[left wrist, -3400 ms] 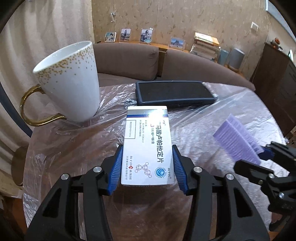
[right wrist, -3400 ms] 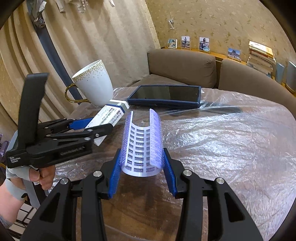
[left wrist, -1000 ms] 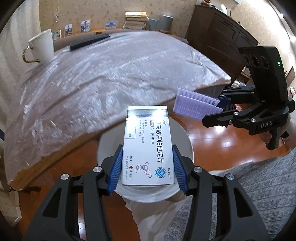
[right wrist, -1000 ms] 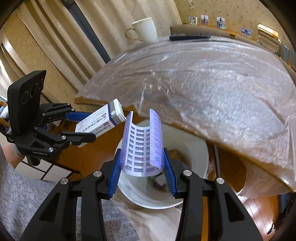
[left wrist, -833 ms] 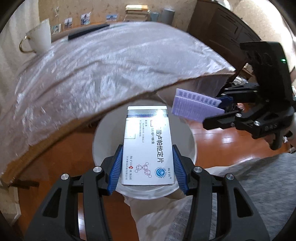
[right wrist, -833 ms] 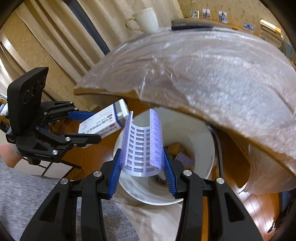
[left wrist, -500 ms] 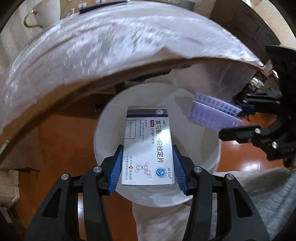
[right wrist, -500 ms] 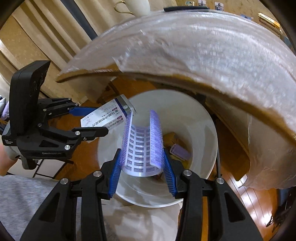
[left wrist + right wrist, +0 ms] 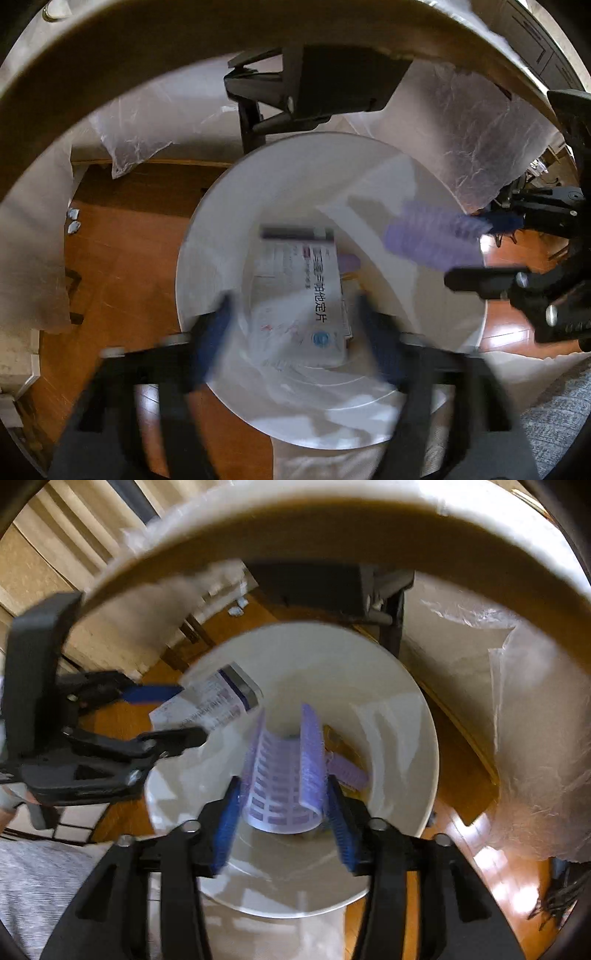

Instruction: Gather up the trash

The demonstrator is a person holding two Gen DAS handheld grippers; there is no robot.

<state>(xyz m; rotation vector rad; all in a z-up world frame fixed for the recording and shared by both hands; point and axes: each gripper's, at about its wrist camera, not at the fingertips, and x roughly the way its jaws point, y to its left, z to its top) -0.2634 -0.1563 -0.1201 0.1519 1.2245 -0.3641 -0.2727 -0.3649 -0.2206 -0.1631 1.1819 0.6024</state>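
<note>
The right gripper [image 9: 282,808] points down into a white trash bin [image 9: 402,701], its jaws opening, with a curved purple-and-white blister sheet [image 9: 284,775] between the blue fingers [image 9: 227,825]. At left, the left gripper [image 9: 173,712] is opening too, a white medicine box [image 9: 207,701] between its fingers over the bin's rim. Purple trash [image 9: 349,771] lies inside the bin, under the plastic-covered worktop [image 9: 332,528].

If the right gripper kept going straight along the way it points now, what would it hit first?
The right gripper, its jaws opening, points down into the white bin. The purple curved sheet between its fingers comes first; past that, likely the purple and brown scraps at the bin's bottom, though depth is unclear.
</note>
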